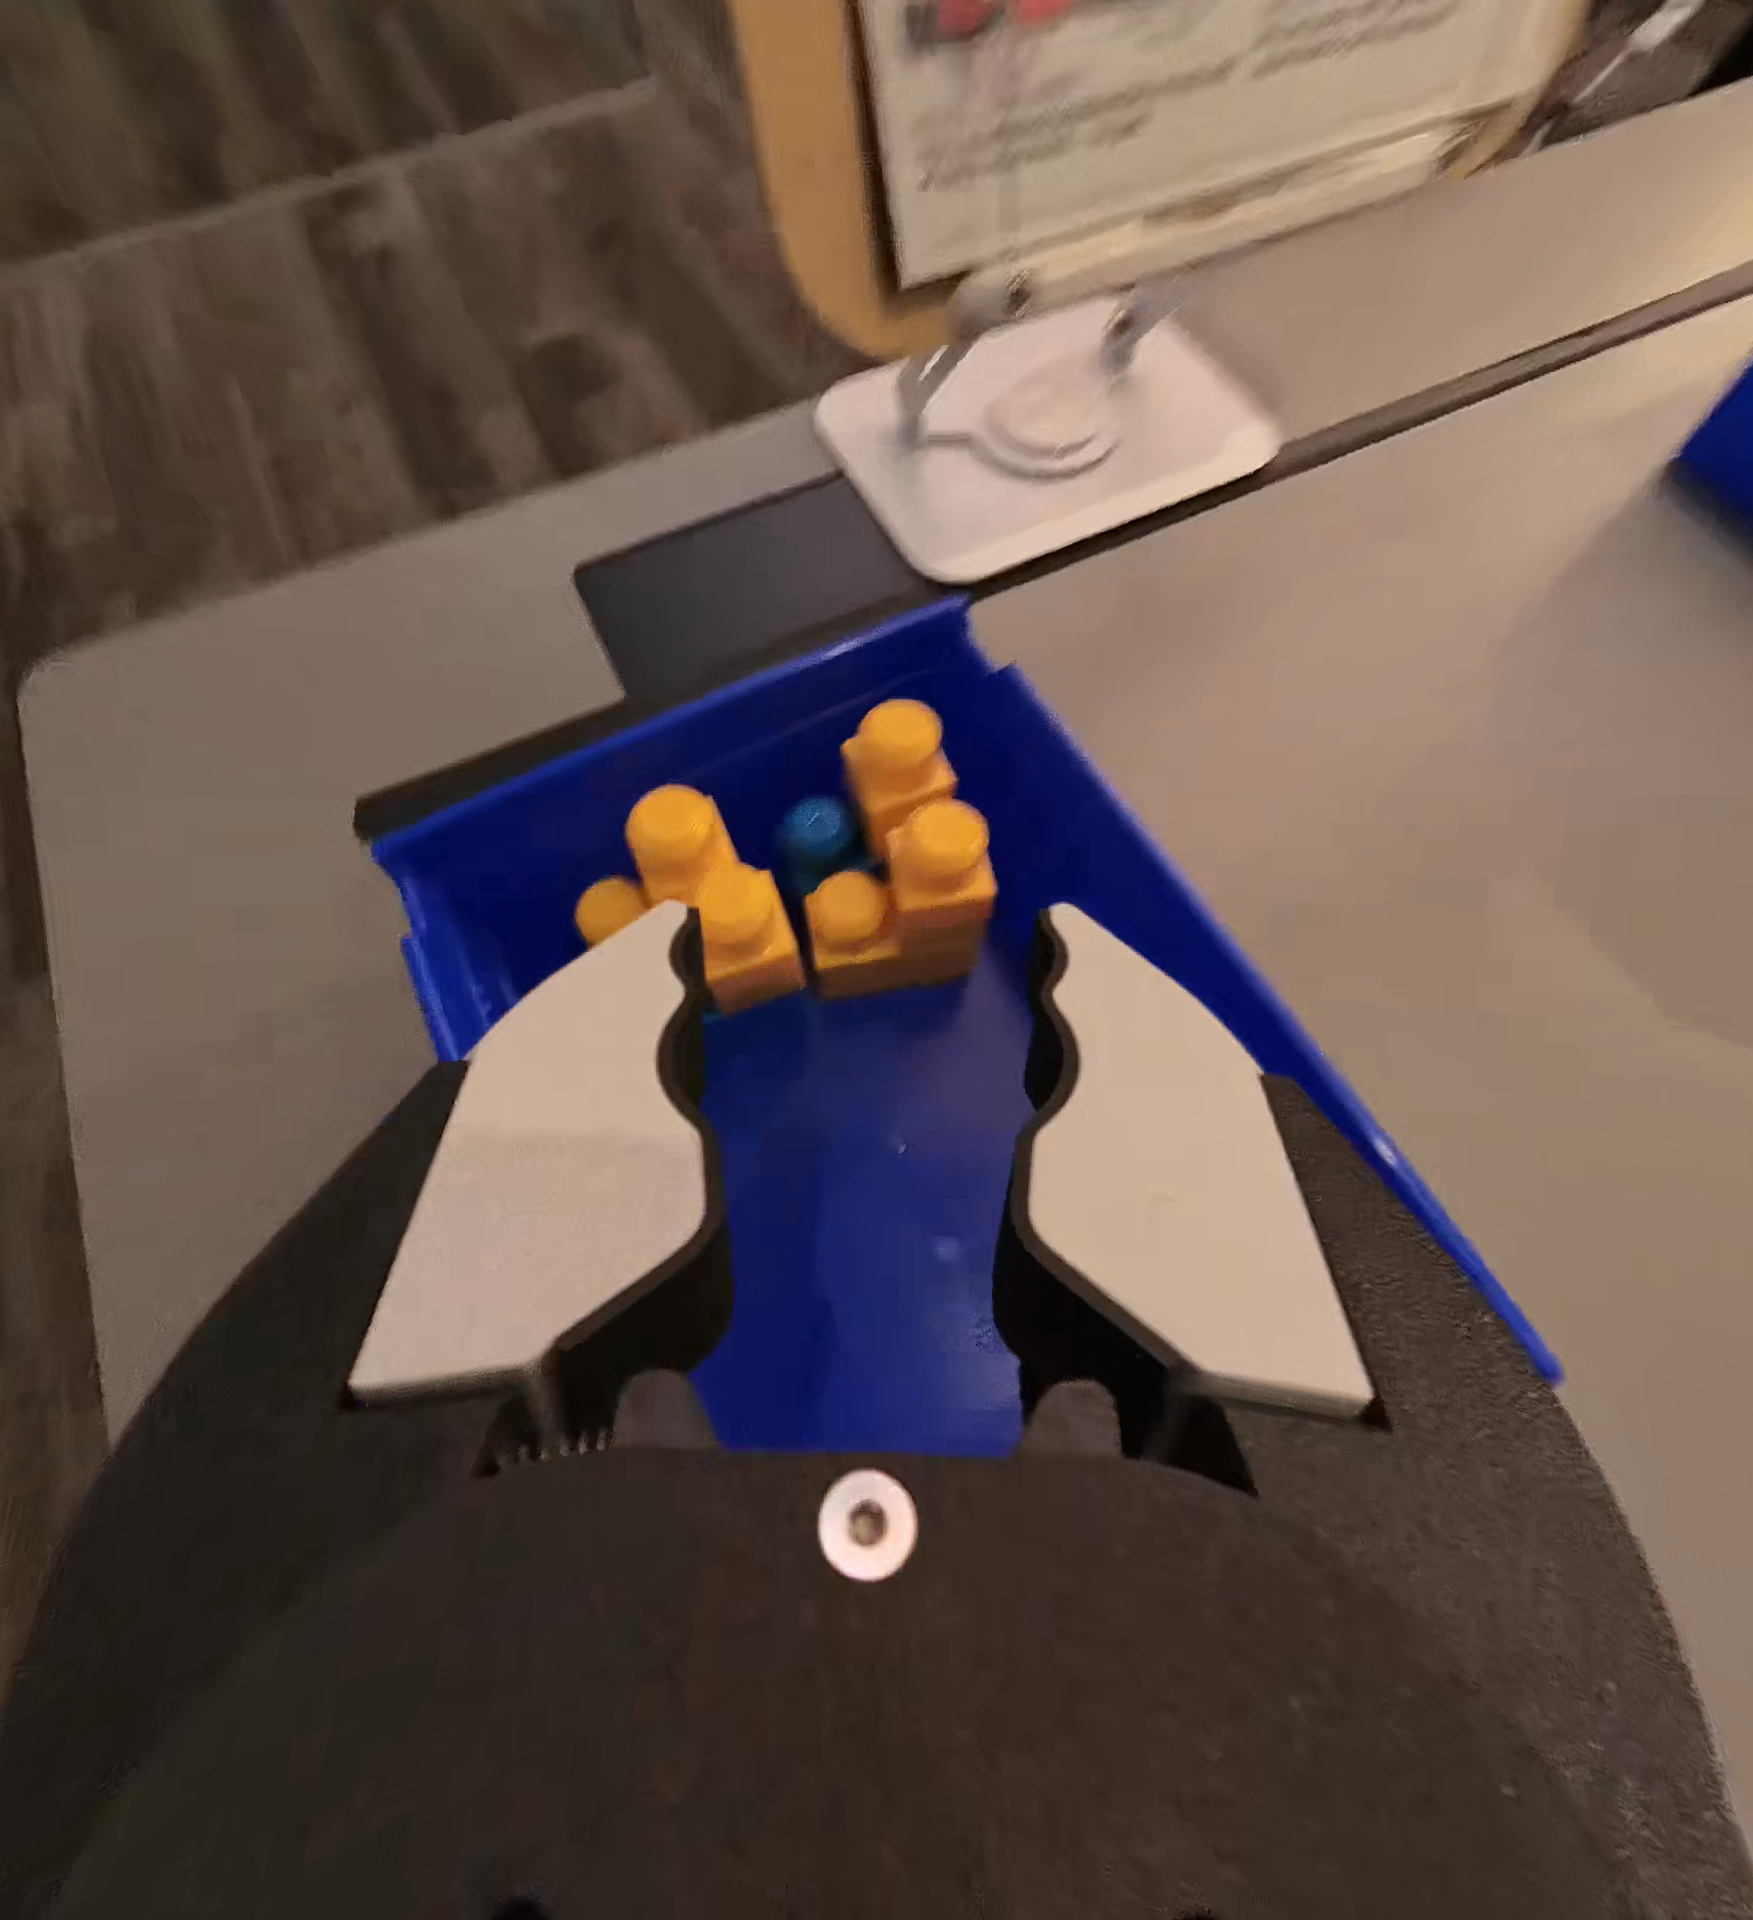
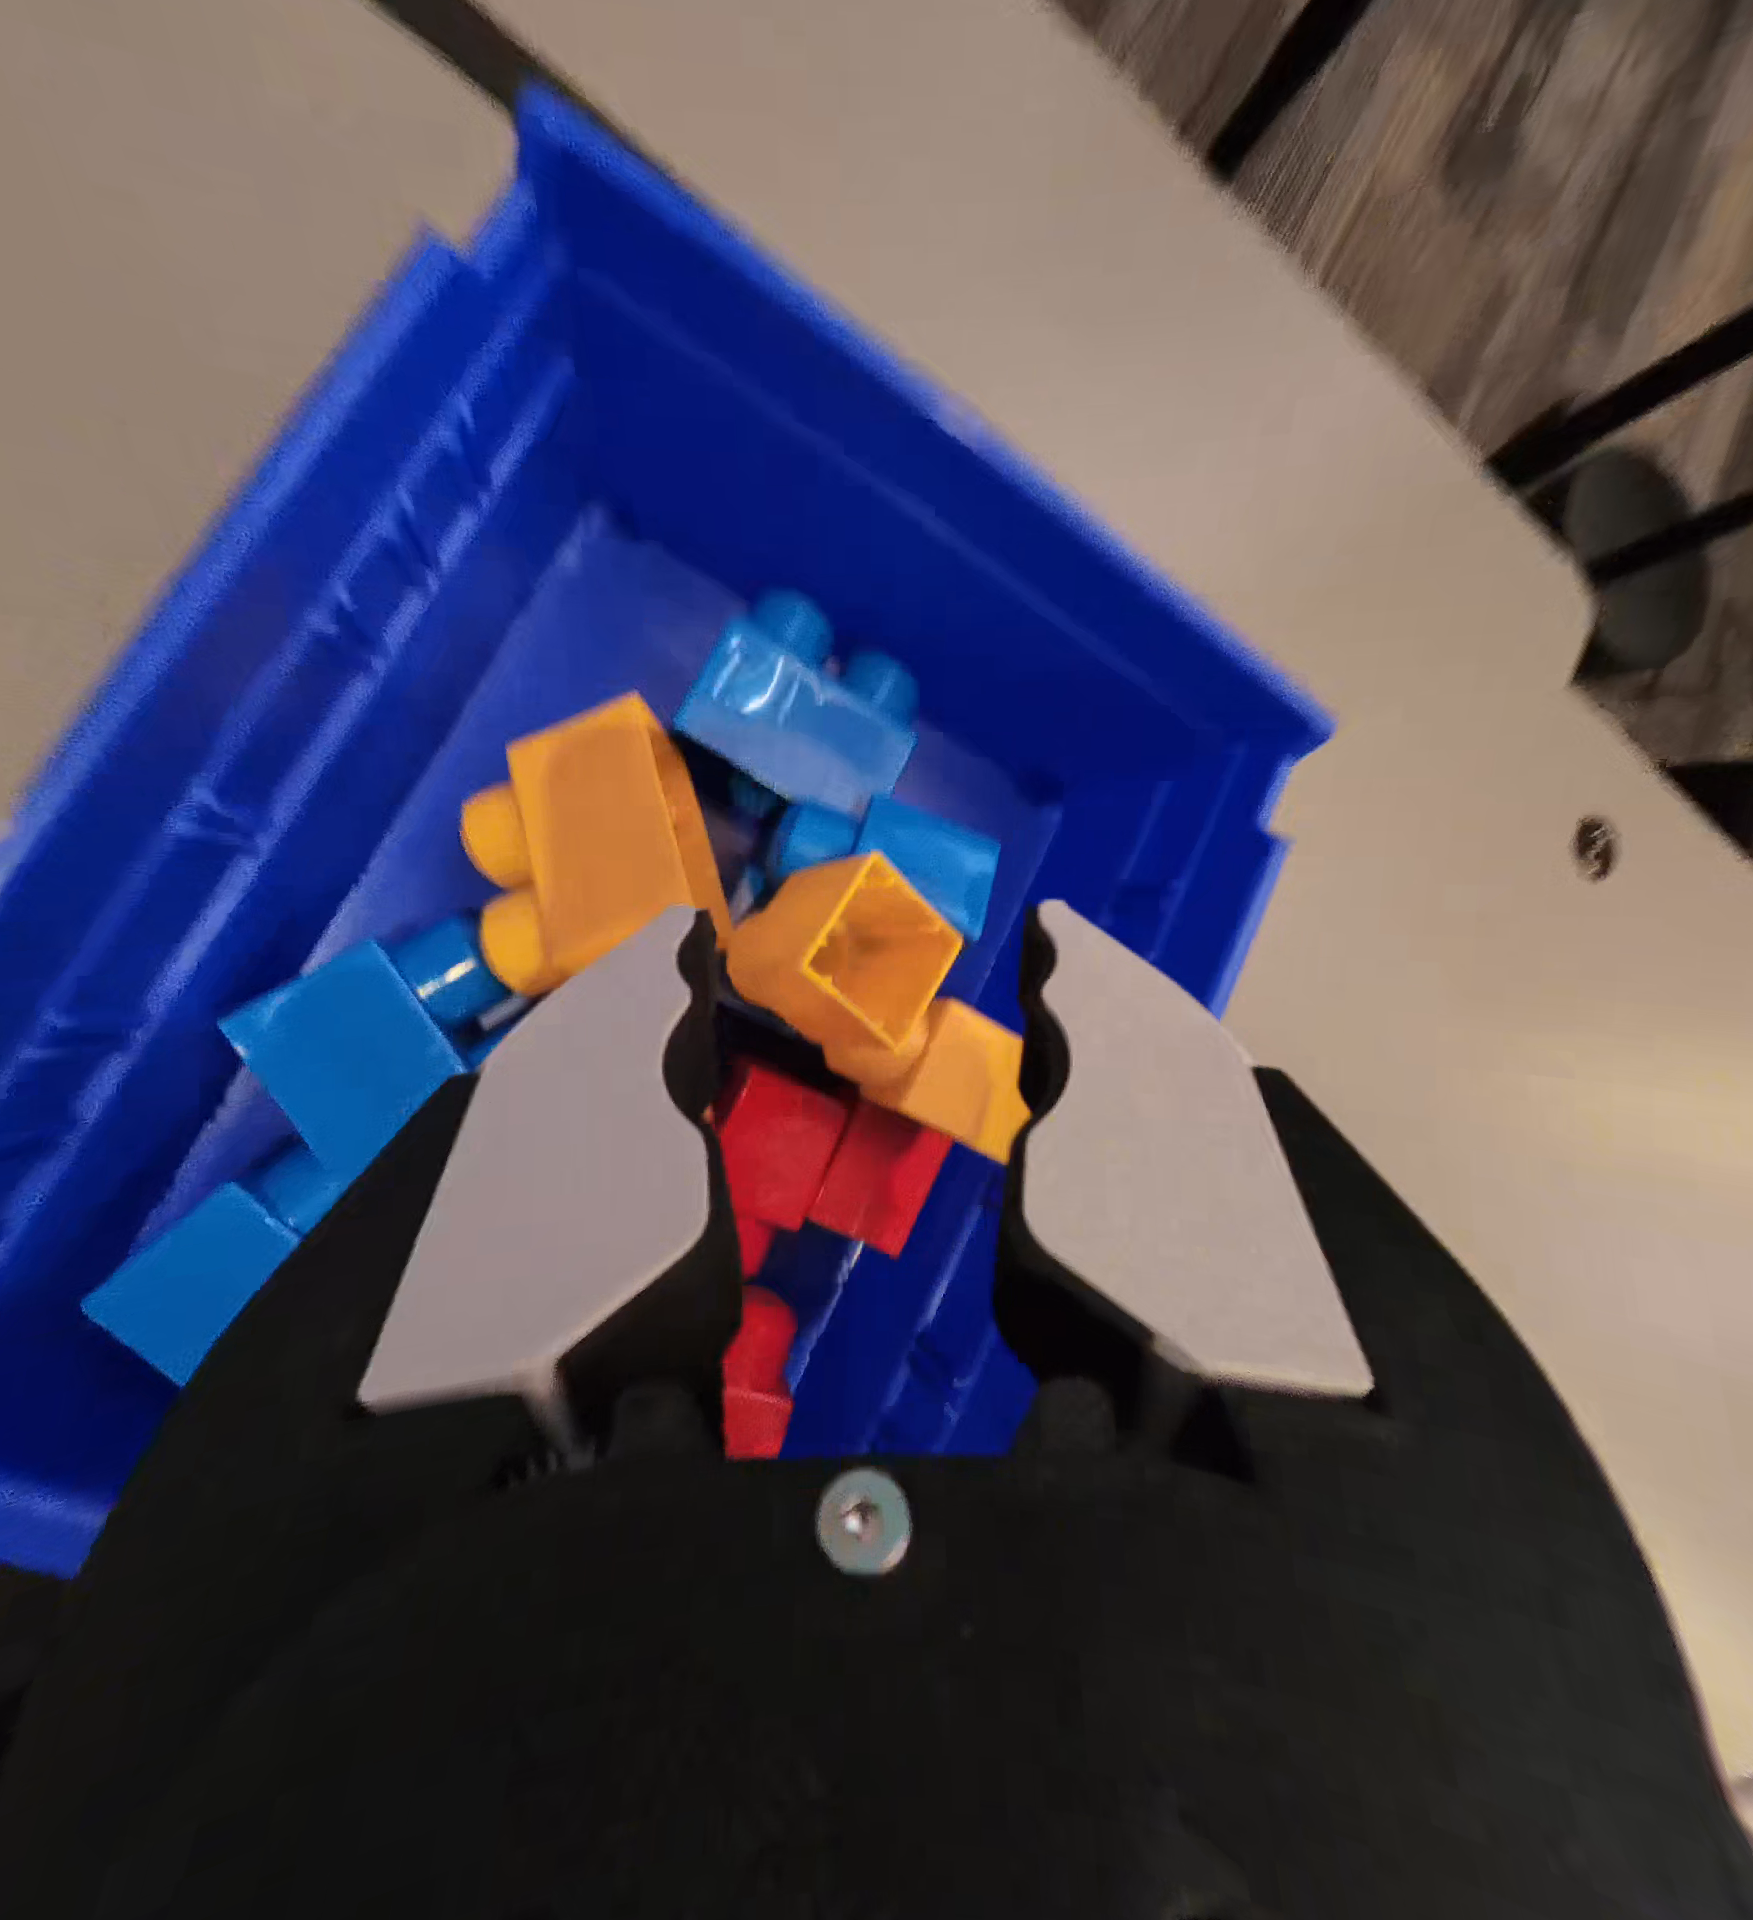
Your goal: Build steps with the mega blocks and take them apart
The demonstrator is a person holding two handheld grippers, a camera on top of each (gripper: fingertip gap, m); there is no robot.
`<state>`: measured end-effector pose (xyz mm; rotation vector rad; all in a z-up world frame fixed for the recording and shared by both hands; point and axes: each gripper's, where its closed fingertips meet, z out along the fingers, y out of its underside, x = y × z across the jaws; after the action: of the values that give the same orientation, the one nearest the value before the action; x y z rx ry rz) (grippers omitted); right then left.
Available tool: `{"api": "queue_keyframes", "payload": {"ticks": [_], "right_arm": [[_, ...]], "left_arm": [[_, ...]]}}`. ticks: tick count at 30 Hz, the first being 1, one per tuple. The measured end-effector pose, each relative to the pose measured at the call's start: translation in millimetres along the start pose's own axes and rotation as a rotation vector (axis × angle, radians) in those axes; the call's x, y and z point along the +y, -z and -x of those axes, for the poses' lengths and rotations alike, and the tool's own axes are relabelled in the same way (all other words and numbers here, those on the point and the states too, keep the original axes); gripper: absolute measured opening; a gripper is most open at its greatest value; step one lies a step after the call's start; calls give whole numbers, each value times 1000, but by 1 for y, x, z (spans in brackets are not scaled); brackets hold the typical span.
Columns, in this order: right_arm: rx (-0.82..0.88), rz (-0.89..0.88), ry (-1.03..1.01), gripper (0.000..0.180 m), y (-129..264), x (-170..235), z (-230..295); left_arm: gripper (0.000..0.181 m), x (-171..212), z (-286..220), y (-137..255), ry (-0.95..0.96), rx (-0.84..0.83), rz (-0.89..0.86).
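**Both grippers spread over bins of blocks, no steps on the desk yet**

The left gripper [image 1: 856,914] has its fingers [image 1: 581,1132] spread apart and they hold nothing. Between them one sees the bare floor of a blue bin [image 1: 1111,821]. Just beyond the tips stand the orange blocks [image 1: 810,883], joined in two small stepped groups with studs up, and one blue block [image 1: 818,840] is behind them, near the far wall of the bin. The left fingertip is just beside the nearest orange block, but whether it touches cannot be told.

The right gripper [image 2: 861,920] is released as well and grasps nothing. Its fingers [image 2: 560,1164] hang over a second blue bin [image 2: 352,582], where loose pieces lie in a heap: an orange piece [image 2: 872,956] turned with its hollow underside up, between the tips; another orange one [image 2: 602,821] on its side; light blue pieces [image 2: 799,707] around; red pieces [image 2: 820,1153] lowest, between the fingers.

Outward, both bins rest on a grey desk [image 1: 1371,831]. Behind the left bin stands a sign holder [image 1: 1038,457] on a white base, very blurred.

As for progress, no staircase stands on the desk surface. The stepped orange groups in the left bin look like partial steps, either just begun or half taken apart; the pictures cannot decide this. The blocks are hard shiny plastic with big round studs.
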<state>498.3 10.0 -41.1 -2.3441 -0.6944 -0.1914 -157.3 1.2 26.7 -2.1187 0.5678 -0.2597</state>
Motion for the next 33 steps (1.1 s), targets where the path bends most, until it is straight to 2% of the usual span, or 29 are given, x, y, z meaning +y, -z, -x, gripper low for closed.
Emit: {"api": "queue_keyframes", "payload": {"ticks": [3, 7, 12, 16, 20, 23, 25, 28, 31, 33], "right_arm": [[67, -48, 52, 57, 11, -16, 0], [108, 9, 126, 57, 7, -14, 4], [112, 53, 158, 57, -3, -11, 7], [106, 56, 178, 57, -5, -14, 11], [103, 62, 196, 56, -6, -16, 14], [122, 57, 212, 57, -4, -20, 14], [159, 39, 212, 57, 1, -27, 11], [258, -57, 220, 57, 16, -54, 8], [338, -256, 283, 56, 40, -105, 31], [367, -434, 344, 56, 61, -143, 63]], "left_arm": [[57, 13, 20, -34, 44, -41, 37], [52, 38, 34, -74, 91, -85, 136], [53, 65, 47, -95, 11, -201, 279], [41, 70, 46, -110, -25, -222, 302], [38, 70, 48, -102, -93, -254, 349], [37, 57, 56, -71, -97, -307, 330], [37, 34, 53, -43, -79, -318, 233], [37, -19, 11, -7, -61, -167, -29], [36, -74, -81, 22, -78, 230, -325], [36, -95, -135, 31, -104, 403, -428]]}}
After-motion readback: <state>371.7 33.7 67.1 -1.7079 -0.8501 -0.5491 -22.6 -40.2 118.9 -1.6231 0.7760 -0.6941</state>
